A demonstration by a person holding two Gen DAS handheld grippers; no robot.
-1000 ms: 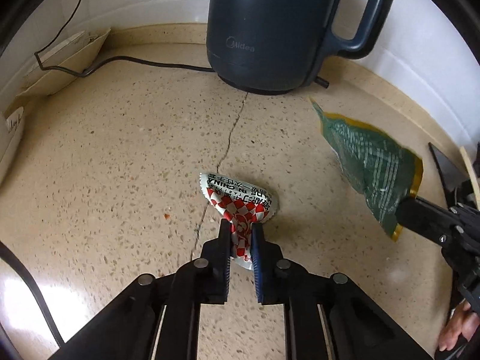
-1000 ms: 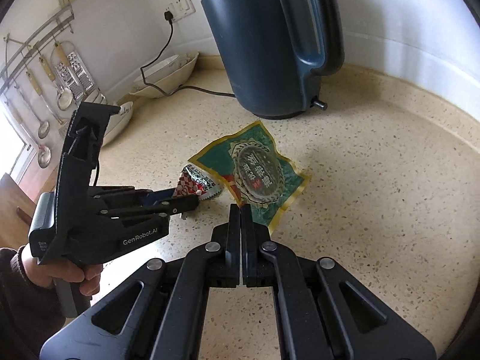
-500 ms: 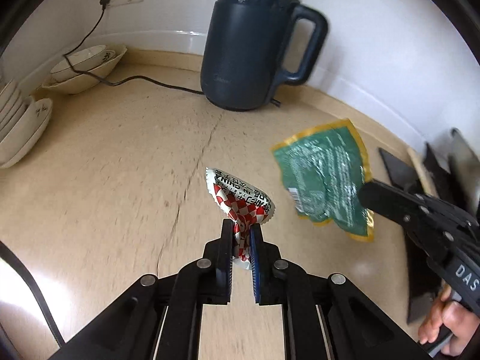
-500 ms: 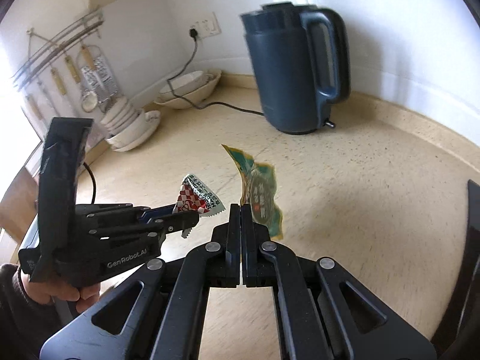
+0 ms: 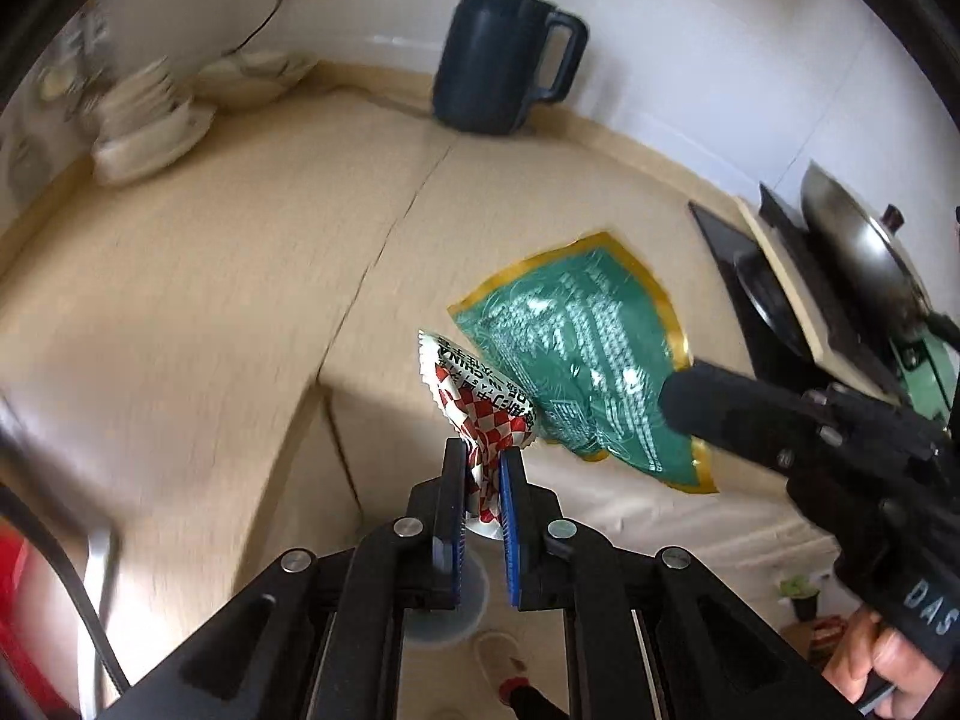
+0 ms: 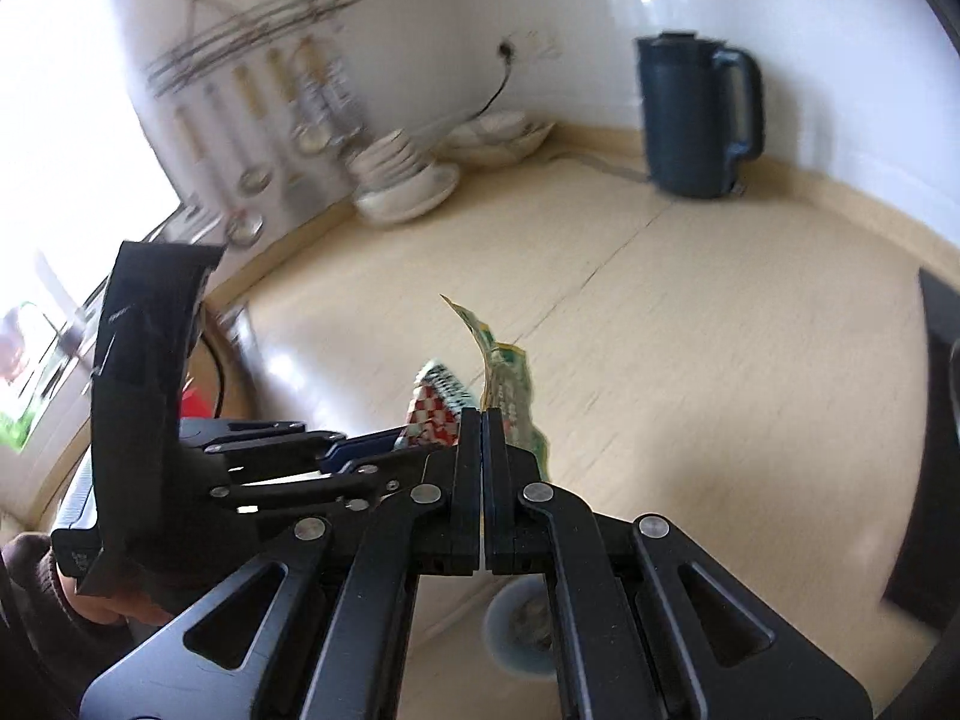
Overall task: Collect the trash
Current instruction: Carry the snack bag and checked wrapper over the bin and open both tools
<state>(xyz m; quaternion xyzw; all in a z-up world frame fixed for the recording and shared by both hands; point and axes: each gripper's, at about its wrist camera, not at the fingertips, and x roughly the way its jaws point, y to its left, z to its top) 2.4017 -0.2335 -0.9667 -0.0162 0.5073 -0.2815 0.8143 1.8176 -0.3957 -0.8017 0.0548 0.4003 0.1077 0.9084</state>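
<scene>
Left gripper (image 5: 482, 461): jaws nearly closed, pinching the red-checked wrapper (image 5: 480, 402) by its lower end
Right gripper (image 6: 483, 420): jaws fully together on the corner of the green packet (image 5: 582, 354), which hangs edge-on in its own view
Change: a second ago both wrappers lay on the counter (image 5: 180, 276) in front of the kettle (image 5: 504, 60); now both are lifted clear and carried back past the counter's front edge, the kettle far behind
Bin: a pale round container (image 6: 519, 630) shows on the floor below the grippers, probably the trash bin, though blur leaves that uncertain
Task meaning: pickup is done for these two pieces; what remains is to bring them over the container and let go
Risk: the light packet could flutter aside when released
</scene>
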